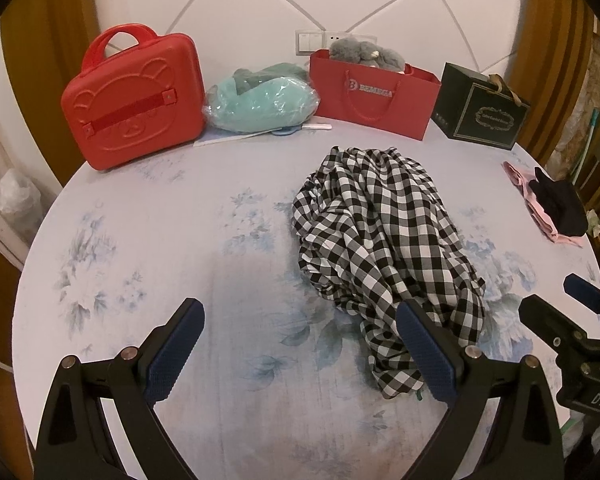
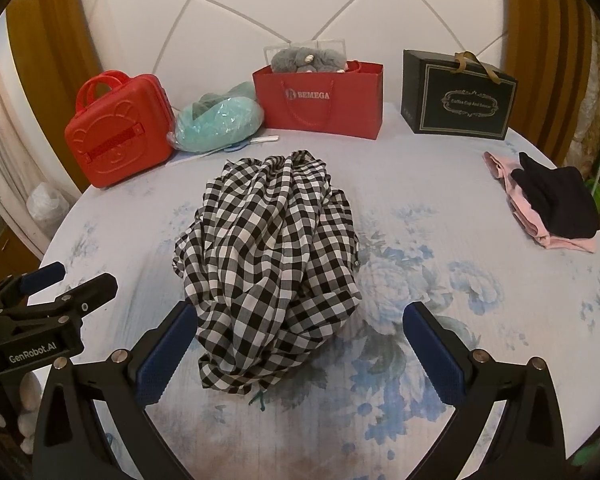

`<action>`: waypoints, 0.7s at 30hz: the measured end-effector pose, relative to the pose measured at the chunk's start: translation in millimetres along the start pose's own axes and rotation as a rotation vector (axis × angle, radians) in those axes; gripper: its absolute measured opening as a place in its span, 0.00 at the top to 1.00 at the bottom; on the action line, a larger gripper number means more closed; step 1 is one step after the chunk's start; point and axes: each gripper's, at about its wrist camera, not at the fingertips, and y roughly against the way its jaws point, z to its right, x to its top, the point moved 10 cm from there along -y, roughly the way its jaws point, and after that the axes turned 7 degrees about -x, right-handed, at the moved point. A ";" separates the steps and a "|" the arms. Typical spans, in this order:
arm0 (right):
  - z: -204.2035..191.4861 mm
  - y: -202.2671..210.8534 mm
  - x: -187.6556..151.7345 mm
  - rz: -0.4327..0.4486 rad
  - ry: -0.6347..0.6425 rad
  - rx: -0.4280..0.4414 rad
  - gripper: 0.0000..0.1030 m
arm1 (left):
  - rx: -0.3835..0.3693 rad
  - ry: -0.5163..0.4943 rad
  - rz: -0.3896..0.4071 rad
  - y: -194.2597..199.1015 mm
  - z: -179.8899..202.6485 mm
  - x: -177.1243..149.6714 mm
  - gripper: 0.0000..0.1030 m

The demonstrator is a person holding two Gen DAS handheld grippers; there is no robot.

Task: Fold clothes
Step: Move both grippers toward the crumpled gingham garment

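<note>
Left tongs (image 1: pixel 300 344) wide, empty | right tongs (image 2: pixel 300 344) wide, empty (both just short of the cloth) | crumpled checked garment (image 2: pixel 272 248) mid-bed on floral sheet (image 2: pixel 440 208) | folded pink-and-black pile (image 2: pixel 552 204) at right edge
</note>
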 end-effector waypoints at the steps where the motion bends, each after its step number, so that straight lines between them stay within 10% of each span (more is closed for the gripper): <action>1: 0.0 -0.5 0.2 -0.001 -0.001 0.000 0.00 | 0.000 0.002 -0.002 -0.8 -0.8 0.0 0.05; 21: -1.2 -15.9 -1.2 -0.034 0.009 -0.005 0.00 | -0.002 0.023 -0.030 -15.6 -10.0 -1.7 0.05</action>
